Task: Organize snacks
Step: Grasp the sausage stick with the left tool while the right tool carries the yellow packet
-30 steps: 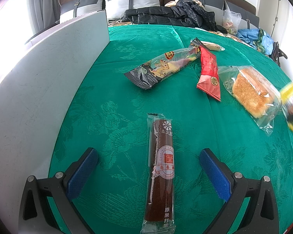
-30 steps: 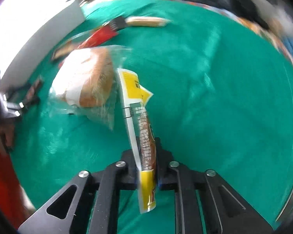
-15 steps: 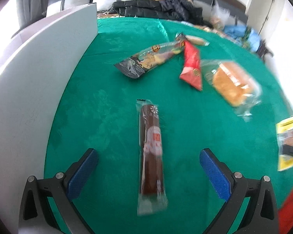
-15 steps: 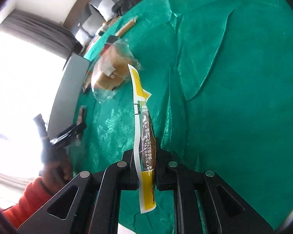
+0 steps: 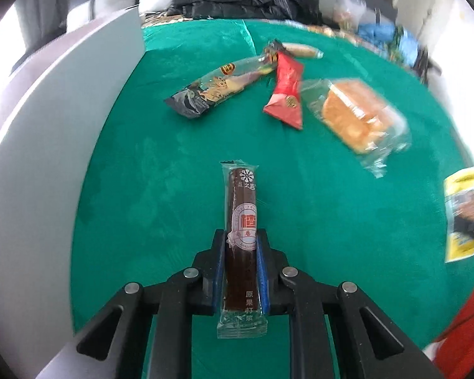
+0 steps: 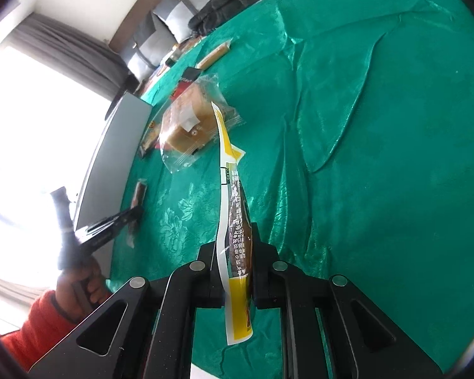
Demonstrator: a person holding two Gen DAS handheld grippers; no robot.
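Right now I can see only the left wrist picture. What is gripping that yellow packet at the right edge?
Observer: The right tool is shut on the yellow packet and holds it edge-on between its jaws.
Operator: And who carries the left tool?
Observer: A hand in an orange sleeve grips the handle of the left tool, whose jaws have just closed on the brown snack stick.
Operator: What lies beyond the packet?
Observer: The green cloth there is rumpled into long folds.
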